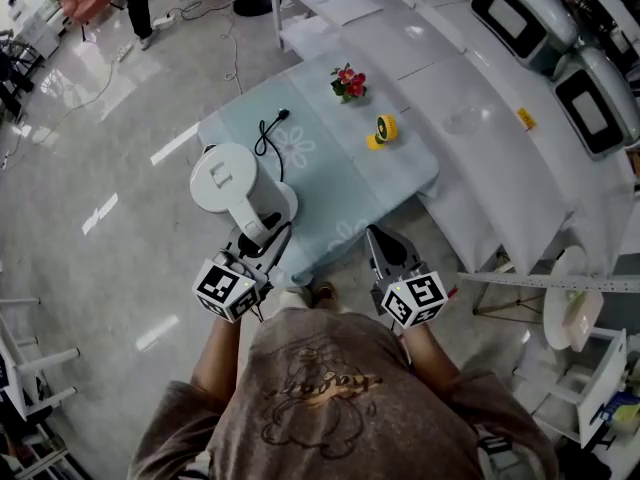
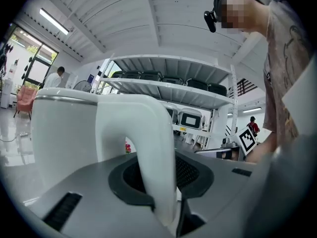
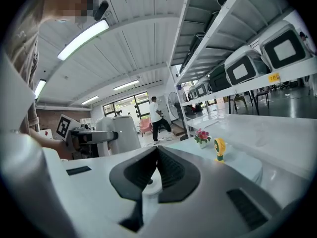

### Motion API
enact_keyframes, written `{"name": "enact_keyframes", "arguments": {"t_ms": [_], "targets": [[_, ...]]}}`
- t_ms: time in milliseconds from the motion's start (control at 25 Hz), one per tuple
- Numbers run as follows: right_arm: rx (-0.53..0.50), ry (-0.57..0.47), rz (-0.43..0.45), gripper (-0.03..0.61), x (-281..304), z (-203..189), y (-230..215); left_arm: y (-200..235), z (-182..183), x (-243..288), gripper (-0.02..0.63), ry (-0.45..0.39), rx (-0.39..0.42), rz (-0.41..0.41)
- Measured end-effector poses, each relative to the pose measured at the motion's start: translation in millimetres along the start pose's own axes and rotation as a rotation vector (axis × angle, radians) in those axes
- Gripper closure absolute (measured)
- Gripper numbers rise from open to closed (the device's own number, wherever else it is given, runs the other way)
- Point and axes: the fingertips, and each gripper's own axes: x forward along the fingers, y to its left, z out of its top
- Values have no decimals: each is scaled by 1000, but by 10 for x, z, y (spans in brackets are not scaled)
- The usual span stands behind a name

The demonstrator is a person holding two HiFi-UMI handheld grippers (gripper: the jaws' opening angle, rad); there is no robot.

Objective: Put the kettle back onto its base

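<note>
Just now the left gripper (image 1: 257, 238) has its jaws clamped on the white handle (image 2: 154, 148) of the kettle (image 1: 225, 178). The kettle is upright at the near-left corner of the table (image 1: 330, 203), which is covered with a pale blue cloth. Whether the kettle rests on anything cannot be told. A black cord (image 1: 268, 134) lies on the cloth just beyond it. The right gripper (image 1: 378, 244) is at the table's near edge, well right of the kettle, with its jaws together and nothing between them. Farther right on the cloth are a small flower pot (image 1: 348, 82) and a yellow fan (image 1: 383, 129).
</note>
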Motion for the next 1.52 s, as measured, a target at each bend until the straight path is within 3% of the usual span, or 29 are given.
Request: {"name": "enact_keyframes", "arguments": {"t_ms": [720,1280,1520], "targets": [[3,52,-166,583,-101,-107,-340,556,-653,553,497,71,0,-22],[-3,92,-187,583,-97,-220,-365,545,-930,669,494,113,-15,-42],[0,97,-189,581,-95,-273,-317,551,-1017,654,494,122,25,-46]]}}
